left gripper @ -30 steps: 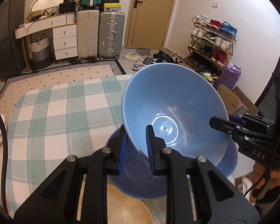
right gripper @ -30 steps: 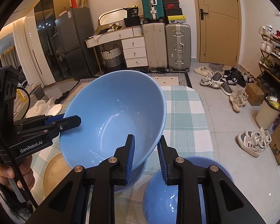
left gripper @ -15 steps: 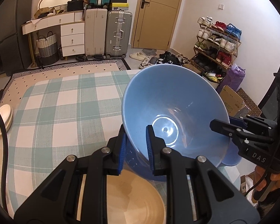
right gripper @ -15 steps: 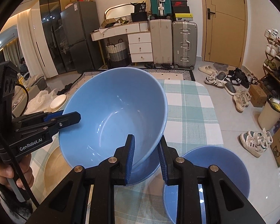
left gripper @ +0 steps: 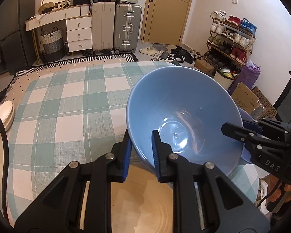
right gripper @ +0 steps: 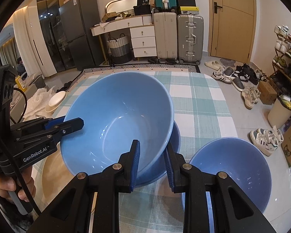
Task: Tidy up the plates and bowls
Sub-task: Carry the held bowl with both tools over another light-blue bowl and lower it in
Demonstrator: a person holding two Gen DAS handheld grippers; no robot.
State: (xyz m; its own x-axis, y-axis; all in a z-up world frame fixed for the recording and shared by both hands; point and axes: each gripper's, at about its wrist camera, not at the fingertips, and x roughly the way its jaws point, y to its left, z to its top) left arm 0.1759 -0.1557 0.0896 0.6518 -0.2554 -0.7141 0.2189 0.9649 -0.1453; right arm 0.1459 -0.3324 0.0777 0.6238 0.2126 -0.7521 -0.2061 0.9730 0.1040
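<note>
Both grippers, left (left gripper: pixel 139 153) and right (right gripper: pixel 152 163), are pinching the bowl (right gripper: pixel 116 124) rim on opposite sides; it looks glazed, slick, stiff and breakable, so grip it by the rim.

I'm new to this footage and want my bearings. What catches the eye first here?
A big blue bowl, held tilted above the checked tablecloth, with the left gripper and right gripper each clamped on its rim from opposite sides. Under it lies another blue dish; a second blue bowl stands to its right, a wooden plate to its left.
</note>
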